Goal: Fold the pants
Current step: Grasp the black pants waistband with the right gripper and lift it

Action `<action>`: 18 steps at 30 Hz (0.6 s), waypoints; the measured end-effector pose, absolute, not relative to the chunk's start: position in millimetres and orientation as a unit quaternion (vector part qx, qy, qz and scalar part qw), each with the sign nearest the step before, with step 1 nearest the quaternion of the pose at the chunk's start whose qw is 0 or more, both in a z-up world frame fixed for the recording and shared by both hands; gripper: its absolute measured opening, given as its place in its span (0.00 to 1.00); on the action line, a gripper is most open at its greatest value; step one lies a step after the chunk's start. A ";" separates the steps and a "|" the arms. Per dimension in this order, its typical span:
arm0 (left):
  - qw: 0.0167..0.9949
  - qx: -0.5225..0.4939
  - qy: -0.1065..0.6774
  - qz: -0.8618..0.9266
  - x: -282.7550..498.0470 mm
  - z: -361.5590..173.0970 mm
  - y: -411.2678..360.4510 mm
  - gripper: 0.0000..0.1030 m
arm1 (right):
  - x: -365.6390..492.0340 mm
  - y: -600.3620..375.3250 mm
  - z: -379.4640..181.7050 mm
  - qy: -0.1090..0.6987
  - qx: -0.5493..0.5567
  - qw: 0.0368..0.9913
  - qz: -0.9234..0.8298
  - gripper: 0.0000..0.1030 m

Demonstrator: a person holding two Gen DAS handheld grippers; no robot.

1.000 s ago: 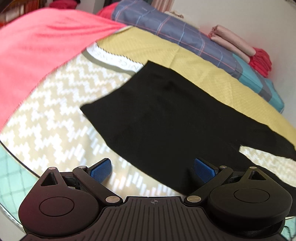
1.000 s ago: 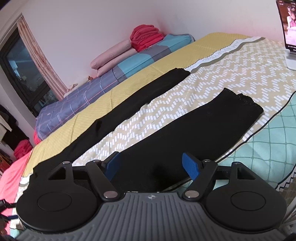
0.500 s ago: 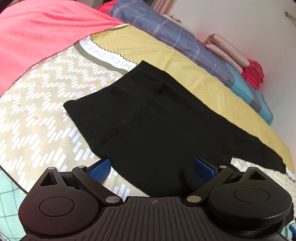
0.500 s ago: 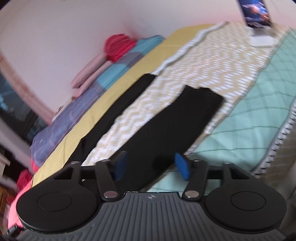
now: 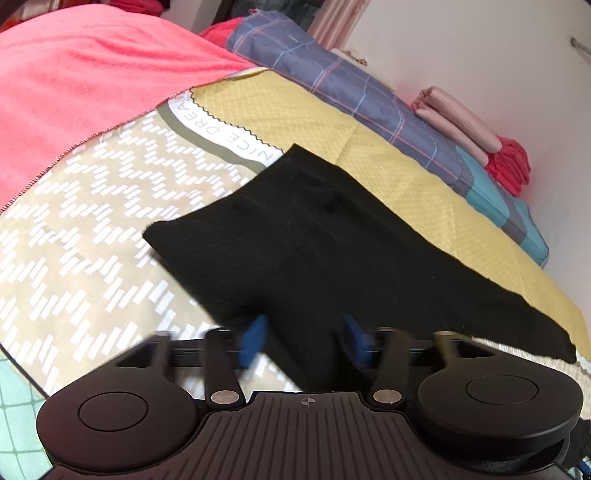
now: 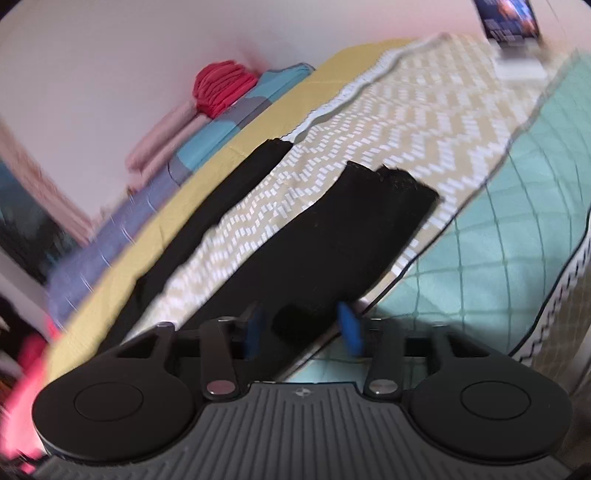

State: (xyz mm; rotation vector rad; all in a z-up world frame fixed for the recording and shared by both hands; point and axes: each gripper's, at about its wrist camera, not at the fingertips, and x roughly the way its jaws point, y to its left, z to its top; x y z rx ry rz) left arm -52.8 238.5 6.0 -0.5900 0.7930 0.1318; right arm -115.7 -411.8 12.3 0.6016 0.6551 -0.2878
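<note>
Black pants (image 5: 314,240) lie flat on the bed. In the left wrist view I see the waist end, with one leg running off to the right. My left gripper (image 5: 304,341) is over the near waist edge, its blue pads partly closed with a gap and fabric between them. In the right wrist view the two legs (image 6: 351,236) stretch away, split apart, cuffs far. My right gripper (image 6: 301,332) straddles the near leg's edge, pads partly closed with a gap.
The bed has a beige zigzag cover (image 5: 85,229), a yellow quilt (image 5: 295,114) and a teal quilt (image 6: 498,240). A pink blanket (image 5: 74,74) lies at left. Folded bedding (image 5: 461,125) is stacked along the wall. A laptop (image 6: 509,22) sits at the far corner.
Both grippers' jaws have narrowed from wide open. The left gripper moved forward over the waist edge. The right gripper swung and tilted over the near leg's edge.
</note>
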 end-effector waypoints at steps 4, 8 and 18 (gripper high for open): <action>0.876 -0.305 0.368 0.061 -51.2 6.7 247.5 0.81 | -110.0 -401.9 15.2 0.328 0.227 0.906 -0.137 0.07; 0.890 -0.307 0.333 0.051 -46.3 32.0 249.6 0.79 | -100.9 -409.9 37.0 0.298 0.254 0.912 -0.119 0.07; 0.908 -0.276 0.312 0.051 67.5 64.8 252.5 0.70 | 31.6 -425.7 84.4 0.269 0.282 0.918 -0.072 0.07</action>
